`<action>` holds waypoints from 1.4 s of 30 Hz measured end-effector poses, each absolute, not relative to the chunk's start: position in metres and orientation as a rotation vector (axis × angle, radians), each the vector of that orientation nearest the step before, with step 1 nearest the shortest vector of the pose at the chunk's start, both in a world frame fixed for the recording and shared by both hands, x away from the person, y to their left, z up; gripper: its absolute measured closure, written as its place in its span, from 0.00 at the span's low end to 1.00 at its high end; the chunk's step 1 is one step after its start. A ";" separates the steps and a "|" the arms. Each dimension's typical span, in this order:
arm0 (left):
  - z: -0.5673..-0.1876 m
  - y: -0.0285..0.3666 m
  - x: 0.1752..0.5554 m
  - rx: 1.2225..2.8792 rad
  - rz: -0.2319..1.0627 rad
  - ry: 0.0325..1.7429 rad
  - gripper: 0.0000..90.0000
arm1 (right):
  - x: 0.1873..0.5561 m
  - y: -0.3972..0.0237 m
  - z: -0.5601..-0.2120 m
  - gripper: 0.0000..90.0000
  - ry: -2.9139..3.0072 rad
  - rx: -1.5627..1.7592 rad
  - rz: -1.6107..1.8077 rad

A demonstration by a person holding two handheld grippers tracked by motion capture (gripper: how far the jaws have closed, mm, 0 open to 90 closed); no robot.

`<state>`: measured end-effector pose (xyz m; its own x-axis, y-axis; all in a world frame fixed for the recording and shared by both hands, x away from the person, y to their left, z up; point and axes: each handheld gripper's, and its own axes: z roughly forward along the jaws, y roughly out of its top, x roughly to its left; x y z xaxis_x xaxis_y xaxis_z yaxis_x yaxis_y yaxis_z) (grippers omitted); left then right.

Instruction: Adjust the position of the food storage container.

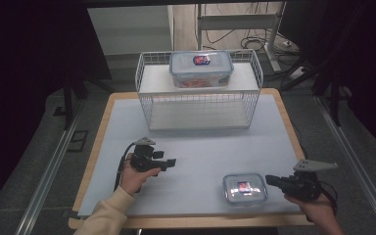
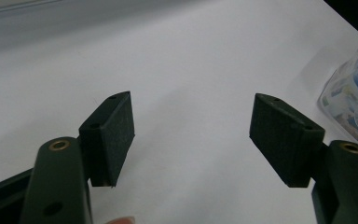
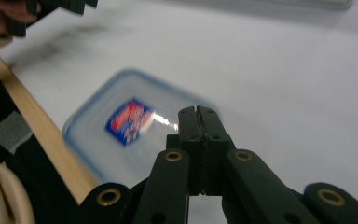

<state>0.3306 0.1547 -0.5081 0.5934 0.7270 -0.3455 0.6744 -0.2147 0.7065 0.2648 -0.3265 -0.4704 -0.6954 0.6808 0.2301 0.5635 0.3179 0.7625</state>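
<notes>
Tool positions first: our left tool (image 1: 172, 162) hangs spread over the worktop (image 1: 200, 147) at lower left, the right tool (image 1: 269, 180) pressed together at lower right. Largest, a wire rack (image 1: 199, 105) at upper centre carries a big container (image 1: 201, 68); a small container (image 1: 245, 188) lies just beside the right tool.

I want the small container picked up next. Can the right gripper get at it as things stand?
Probably yes: the right gripper sits just beside the small container with bare mat between, but its jaws are shut and must open first.
</notes>
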 end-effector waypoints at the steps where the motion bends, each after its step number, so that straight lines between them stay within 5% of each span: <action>1: -0.508 0.155 0.331 1.937 0.074 1.120 0.34 | 0.261 -0.328 -0.473 0.99 2.449 1.160 1.313; 14: -0.509 0.155 0.332 1.942 0.074 1.124 0.34 | 0.224 -0.322 -0.508 0.99 2.666 1.092 1.103; 42: -0.511 0.161 0.334 1.918 0.055 1.150 0.34 | 0.256 -0.294 -0.514 0.99 2.658 1.010 1.104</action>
